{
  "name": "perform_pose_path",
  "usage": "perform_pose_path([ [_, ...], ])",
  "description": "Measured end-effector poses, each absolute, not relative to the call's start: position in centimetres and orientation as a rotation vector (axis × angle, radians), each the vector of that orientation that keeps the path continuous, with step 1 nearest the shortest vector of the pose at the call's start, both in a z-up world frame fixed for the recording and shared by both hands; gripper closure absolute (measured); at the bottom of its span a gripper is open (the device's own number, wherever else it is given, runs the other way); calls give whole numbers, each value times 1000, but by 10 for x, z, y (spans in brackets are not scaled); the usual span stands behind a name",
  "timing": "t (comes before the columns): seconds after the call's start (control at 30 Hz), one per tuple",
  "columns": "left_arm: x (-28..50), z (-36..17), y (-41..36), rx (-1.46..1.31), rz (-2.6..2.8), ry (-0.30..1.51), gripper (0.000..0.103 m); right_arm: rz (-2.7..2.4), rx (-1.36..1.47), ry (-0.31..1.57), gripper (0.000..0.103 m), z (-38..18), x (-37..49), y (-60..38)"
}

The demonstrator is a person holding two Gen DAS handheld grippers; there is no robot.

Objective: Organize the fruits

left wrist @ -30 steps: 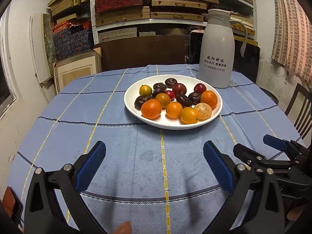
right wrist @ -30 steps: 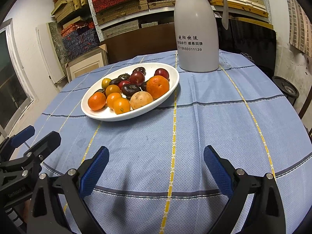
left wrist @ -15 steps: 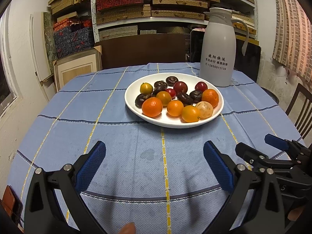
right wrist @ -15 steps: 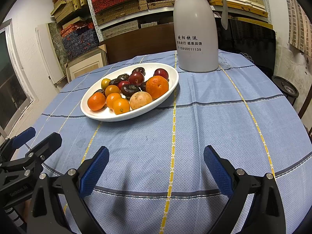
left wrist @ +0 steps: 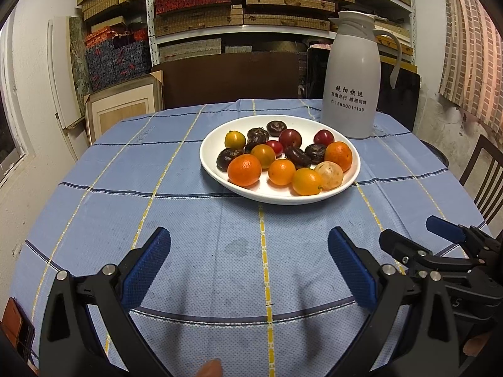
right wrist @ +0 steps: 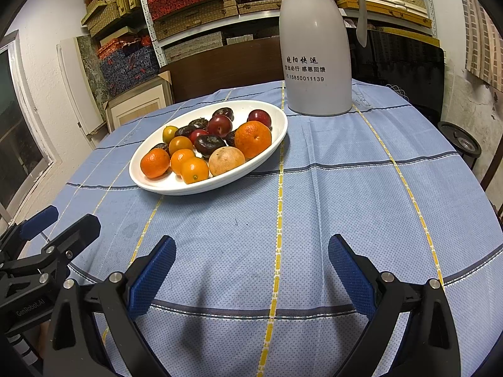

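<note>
Both grippers have eased slightly back from the plate (left wrist: 279,193); left gripper (left wrist: 250,264) and right gripper (right wrist: 251,270) hover spread wide, empty. Fruits (left wrist: 284,157) lie mixed together on it, fitting either sorting's start or gathering's end.

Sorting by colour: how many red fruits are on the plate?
3 red fruits: one at the far right of the white plate, one left of it, a smaller one at the centre. Others may be hidden behind.
</note>
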State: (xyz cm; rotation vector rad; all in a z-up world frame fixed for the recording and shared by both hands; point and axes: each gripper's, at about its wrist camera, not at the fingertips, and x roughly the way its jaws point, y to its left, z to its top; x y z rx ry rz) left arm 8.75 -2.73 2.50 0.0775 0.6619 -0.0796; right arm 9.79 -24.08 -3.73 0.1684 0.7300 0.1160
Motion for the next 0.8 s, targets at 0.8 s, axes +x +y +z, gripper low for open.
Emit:
perform_pose_path([
  [0.8, 88, 23, -28, 75, -81, 668, 5, 115, 169, 735, 5, -39, 98, -242],
])
